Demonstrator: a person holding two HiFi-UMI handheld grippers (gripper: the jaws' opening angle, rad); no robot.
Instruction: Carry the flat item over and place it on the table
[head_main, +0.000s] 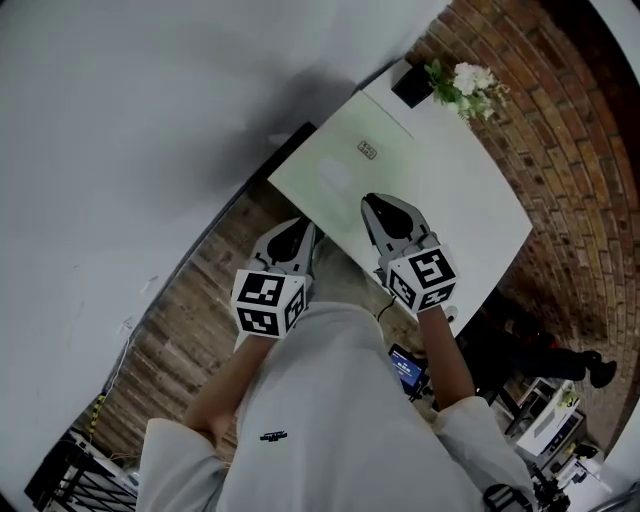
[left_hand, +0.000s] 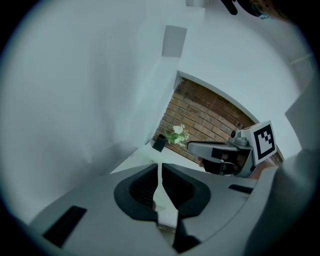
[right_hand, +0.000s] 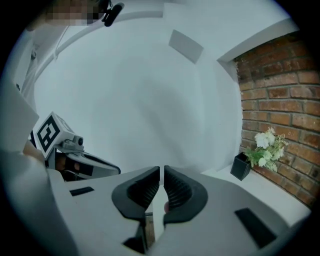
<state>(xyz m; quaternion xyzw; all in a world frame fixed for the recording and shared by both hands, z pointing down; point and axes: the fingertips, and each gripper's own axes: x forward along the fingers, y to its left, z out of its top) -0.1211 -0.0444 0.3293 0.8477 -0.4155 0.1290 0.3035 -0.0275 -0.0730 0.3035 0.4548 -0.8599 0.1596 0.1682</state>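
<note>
The flat item (head_main: 345, 165) is a pale green sheet with a small printed label, lying on the left part of a white table (head_main: 480, 215). My left gripper (head_main: 300, 230) is shut on its near left edge. A thin pale strip of the sheet (left_hand: 167, 214) shows between the closed jaws of the left gripper (left_hand: 160, 167). My right gripper (head_main: 373, 204) reaches over the sheet's near edge. The jaws of that right gripper (right_hand: 162, 172) are also shut, with a thin pale edge (right_hand: 154, 222) pinched between them. Each gripper shows in the other's view, close alongside.
A black pot with white flowers (head_main: 462, 85) stands at the table's far corner, by a brick wall (head_main: 560, 150). A plain white wall (head_main: 150, 100) runs along the left. Wooden floor (head_main: 190, 300) lies below the table. Cluttered equipment (head_main: 540, 420) sits at the lower right.
</note>
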